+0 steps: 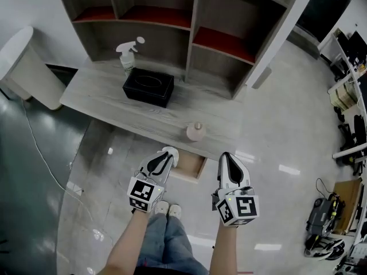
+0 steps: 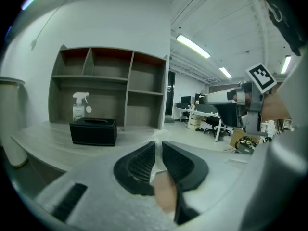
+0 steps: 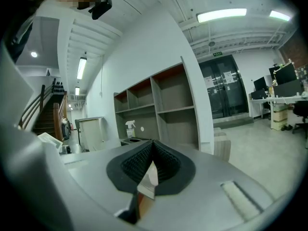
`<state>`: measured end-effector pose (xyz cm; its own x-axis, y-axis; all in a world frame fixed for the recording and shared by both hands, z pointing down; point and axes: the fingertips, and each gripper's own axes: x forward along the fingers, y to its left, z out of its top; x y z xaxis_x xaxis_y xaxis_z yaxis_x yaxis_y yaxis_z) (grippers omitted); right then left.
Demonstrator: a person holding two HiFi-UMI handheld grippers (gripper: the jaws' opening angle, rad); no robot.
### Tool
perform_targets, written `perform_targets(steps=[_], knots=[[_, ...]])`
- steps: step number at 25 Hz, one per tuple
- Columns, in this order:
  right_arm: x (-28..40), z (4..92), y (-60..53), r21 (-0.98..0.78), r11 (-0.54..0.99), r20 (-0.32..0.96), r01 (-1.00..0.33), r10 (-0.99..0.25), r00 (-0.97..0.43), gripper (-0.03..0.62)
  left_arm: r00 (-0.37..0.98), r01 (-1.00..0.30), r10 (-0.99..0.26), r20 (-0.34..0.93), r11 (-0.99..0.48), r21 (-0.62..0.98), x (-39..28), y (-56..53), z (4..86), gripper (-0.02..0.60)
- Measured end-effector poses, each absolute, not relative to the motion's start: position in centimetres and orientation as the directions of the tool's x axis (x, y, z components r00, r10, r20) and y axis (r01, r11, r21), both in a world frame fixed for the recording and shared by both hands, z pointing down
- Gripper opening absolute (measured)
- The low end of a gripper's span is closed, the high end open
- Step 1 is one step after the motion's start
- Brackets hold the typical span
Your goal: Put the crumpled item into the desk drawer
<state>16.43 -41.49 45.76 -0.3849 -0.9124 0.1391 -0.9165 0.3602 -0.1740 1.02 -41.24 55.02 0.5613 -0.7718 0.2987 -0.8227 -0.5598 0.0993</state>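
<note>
A white crumpled item [image 1: 171, 150] sticks out between the jaws of my left gripper [image 1: 168, 154], which is shut on it. In the left gripper view the crumpled item [image 2: 155, 139] shows as a thin white wad pinched at the tips of the left gripper [image 2: 158, 146]. This gripper hovers just left of the open desk drawer [image 1: 192, 166], which juts out below the desk's front edge. My right gripper [image 1: 227, 157] hangs to the drawer's right. In its own view the right gripper [image 3: 152, 144] has its ribbed pads pressed together with nothing between them.
On the grey desk [image 1: 97, 99] stand a black tissue box [image 1: 148, 86], a spray bottle [image 1: 128, 53] and a small pinkish round pot [image 1: 196, 132] near the front edge. A shelf unit [image 1: 189, 22] backs the desk. A white bin [image 1: 26, 67] stands at the left. The person's shoes [image 1: 167, 209] are below the drawer.
</note>
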Motion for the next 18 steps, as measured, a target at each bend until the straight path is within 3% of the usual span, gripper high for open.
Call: perform_targets(steps=[8,12,15,18], knots=[[14.9,57.1,-42.5,-0.226,0.34,0.229,-0.913,-0.892,-0.39,0.012,0.586,-0.807,-0.711,0.39,-0.559,0.193,3.8,-43.8,68.3,0.052],[14.9,61.3,-42.2,-0.227,0.326,0.268,-0.918,-0.885,-0.381,0.012,0.572,-0.801,-0.663,0.483,-0.577,0.158,4.3,-44.4,73.8,0.057],[15.1,63.1,-41.8,-0.238,0.313,0.291,-0.919,-0.88,-0.375,0.011,0.572,-0.794,-0.614,0.543,-0.581,0.179,4.8,-44.2,76.6,0.076],[15.0,63.6,-41.7,-0.242,0.314,0.298,-0.918,-0.877,-0.378,0.012,0.571,-0.794,-0.591,0.57,-0.573,0.202,4.8,-43.9,77.8,0.133]])
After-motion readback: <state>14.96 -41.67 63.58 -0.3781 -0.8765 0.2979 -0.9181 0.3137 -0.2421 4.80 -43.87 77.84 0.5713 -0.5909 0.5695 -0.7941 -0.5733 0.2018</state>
